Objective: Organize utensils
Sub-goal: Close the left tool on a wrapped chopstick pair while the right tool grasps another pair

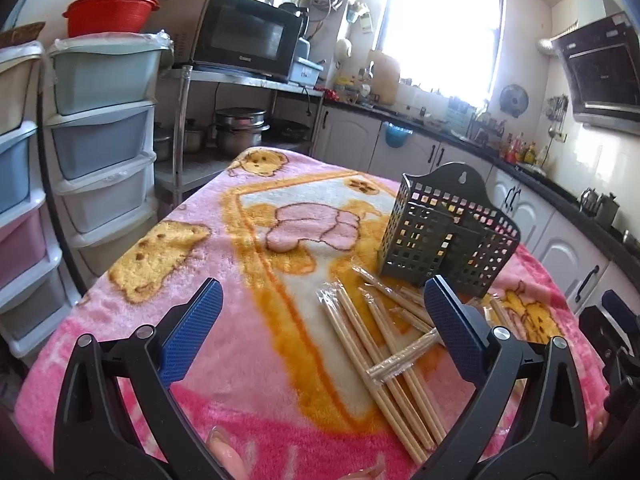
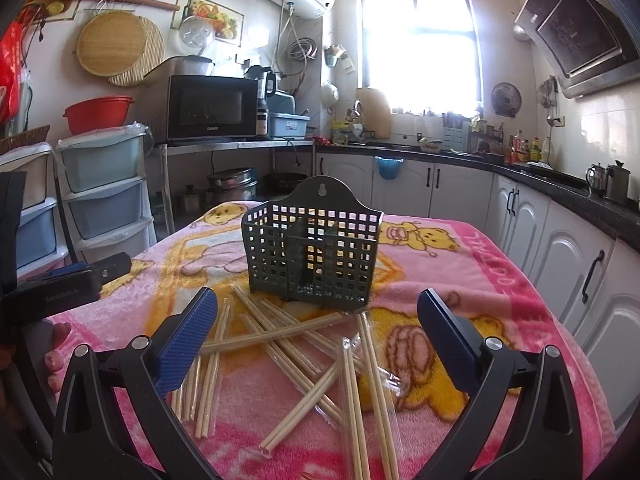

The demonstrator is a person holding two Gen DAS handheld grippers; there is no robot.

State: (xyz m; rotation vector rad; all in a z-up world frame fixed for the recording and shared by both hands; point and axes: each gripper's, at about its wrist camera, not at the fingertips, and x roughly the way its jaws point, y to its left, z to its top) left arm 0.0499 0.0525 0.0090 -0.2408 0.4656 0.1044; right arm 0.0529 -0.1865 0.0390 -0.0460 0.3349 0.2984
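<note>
A dark grey perforated utensil basket (image 1: 448,236) (image 2: 312,256) stands upright on a pink bear-print blanket (image 1: 168,280) (image 2: 460,264). Several pairs of wooden chopsticks in clear wrappers (image 1: 384,356) (image 2: 288,352) lie scattered in front of it. My left gripper (image 1: 322,294) hovers open over the blanket, with the chopsticks near its right finger. My right gripper (image 2: 318,300) hangs open above the chopstick pile, facing the basket. Neither holds anything. The left gripper's body (image 2: 68,284) shows at the left edge of the right wrist view.
Stacked plastic drawers (image 1: 100,140) (image 2: 104,188) stand left of the table. A microwave (image 1: 244,32) (image 2: 212,108) sits on a metal shelf behind. White cabinets (image 2: 560,248) and a black countertop (image 2: 580,196) run along the right. Fingertips (image 1: 224,452) show at the bottom edge.
</note>
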